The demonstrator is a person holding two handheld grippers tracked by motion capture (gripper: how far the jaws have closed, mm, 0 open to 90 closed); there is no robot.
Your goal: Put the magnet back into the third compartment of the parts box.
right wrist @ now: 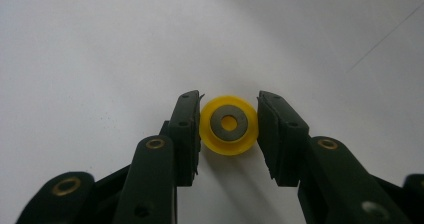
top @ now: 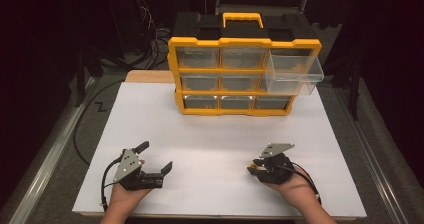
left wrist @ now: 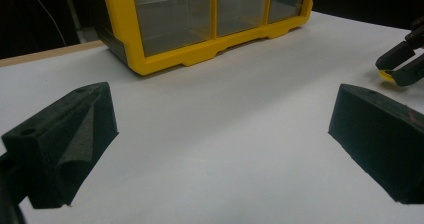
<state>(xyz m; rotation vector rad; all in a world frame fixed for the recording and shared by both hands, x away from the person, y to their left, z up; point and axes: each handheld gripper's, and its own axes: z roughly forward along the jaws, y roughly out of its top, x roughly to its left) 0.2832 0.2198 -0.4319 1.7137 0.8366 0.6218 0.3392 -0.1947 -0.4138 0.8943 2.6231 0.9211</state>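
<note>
A small yellow wheel [right wrist: 229,134] with a grey metal hub sits between the pads of my right gripper [right wrist: 229,106], which is shut on its two sides just above the white board. In the high view that gripper [top: 253,166] is at the front right, held in a hand, with the yellow wheel [top: 253,170] at its tips. My left gripper [top: 157,155] rests at the front left, its jaws spread wide and nothing between them. From the left gripper view, my left gripper [left wrist: 222,114] looks over bare board toward the right gripper [left wrist: 400,64] and the wheel [left wrist: 391,76].
A yellow and black drawer cabinet [top: 240,74] with clear drawers stands at the back of the white board [top: 210,134]. Its upper right drawer [top: 294,73] is pulled out and looks hollow. Cables lie on the floor at the left [top: 82,129].
</note>
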